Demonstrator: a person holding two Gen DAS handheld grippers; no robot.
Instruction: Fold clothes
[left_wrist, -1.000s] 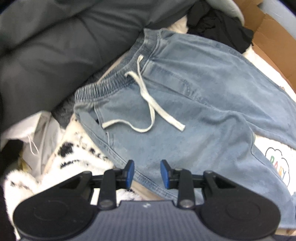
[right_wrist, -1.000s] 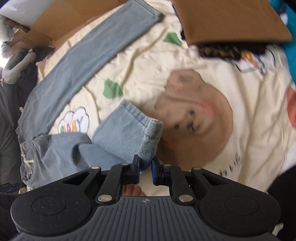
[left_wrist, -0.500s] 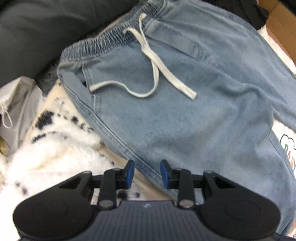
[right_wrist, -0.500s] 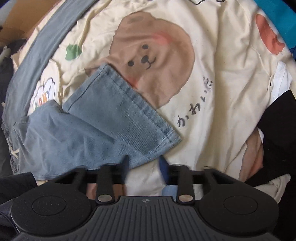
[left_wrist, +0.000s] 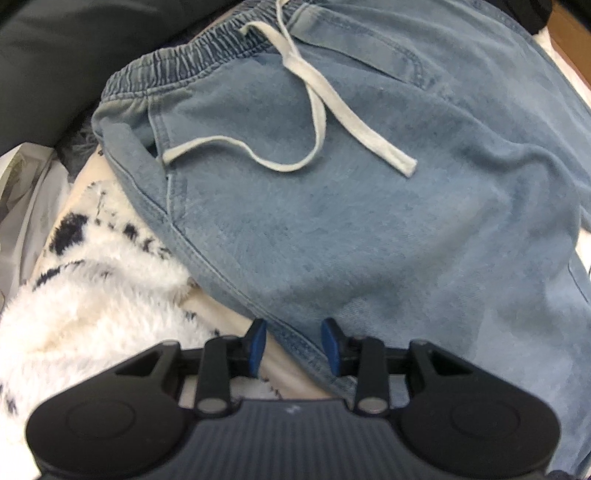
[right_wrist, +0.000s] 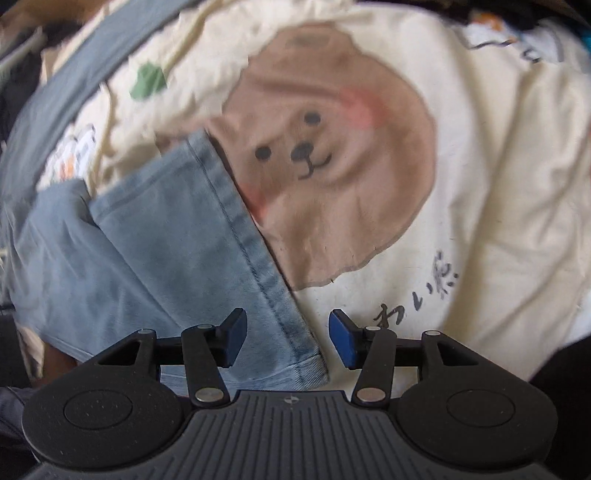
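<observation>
Both grippers gape, holding nothing. The light-blue denim drawstring trousers (left_wrist: 369, 206) run from the waistband at the left gripper's (left_wrist: 293, 345) twelve o'clock; a hemmed leg end (right_wrist: 258, 280) lies between the right gripper's (right_wrist: 288, 338) fingers (nearer, I'd judge), on the cream bear-print blanket (right_wrist: 498, 166).

Light blue denim pants (left_wrist: 369, 192) fill most of the left wrist view, their elastic waistband (left_wrist: 192, 59) toward the top left and a white drawstring (left_wrist: 317, 110) lying loosely looped across the front. The left gripper (left_wrist: 293, 345) sits at the bottom with its blue-padded jaws apart, the stitched side seam of the pants running between them, though whether either pad touches the fabric cannot be told. To the left lies a fluffy white garment with dark spots (left_wrist: 85, 295), and dark grey fabric (left_wrist: 66, 55) fills the upper left corner.
</observation>
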